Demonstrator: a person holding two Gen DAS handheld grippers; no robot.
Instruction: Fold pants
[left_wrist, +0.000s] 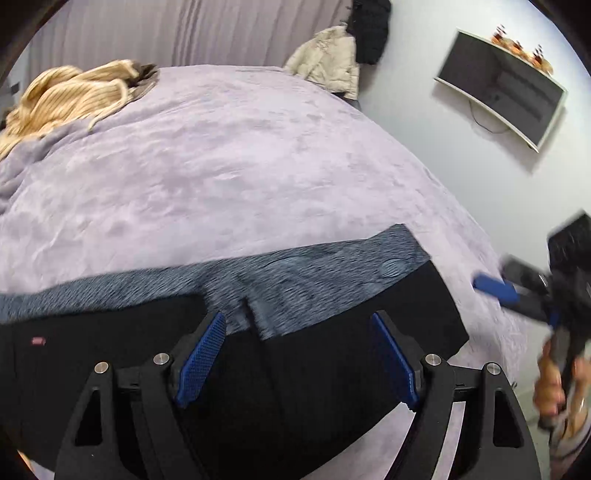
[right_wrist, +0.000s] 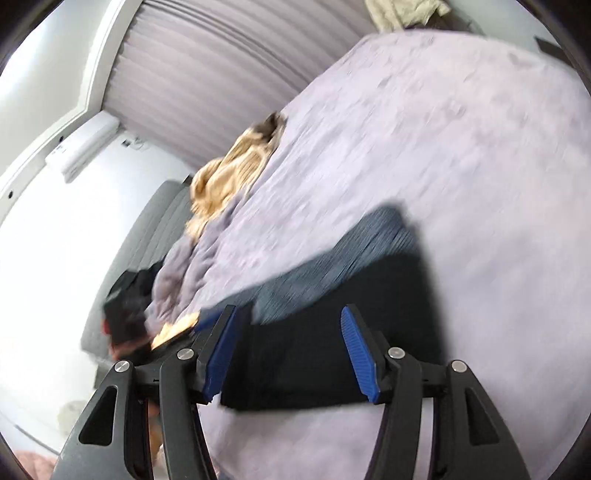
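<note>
While the pants (left_wrist: 258, 354) lie flat on the bed (left_wrist: 229, 166), the left hand-held gripper (left_wrist: 297, 356) hovers above them, fingers spread apart; the right hand-held gripper (right_wrist: 288, 350), also spread and empty, tilts over the pants' end.

Your left gripper (left_wrist: 297, 360) hung with its blue pads spread wide over the black pants (left_wrist: 332, 369), which lay on the lilac bedspread (left_wrist: 240, 158) with a grey heathered band along their far edge. Your right gripper (left_wrist: 495, 288) showed blurred just beside the pants' end. A tan knit garment (left_wrist: 70, 99) was heaped at the bed's far corner.
</note>
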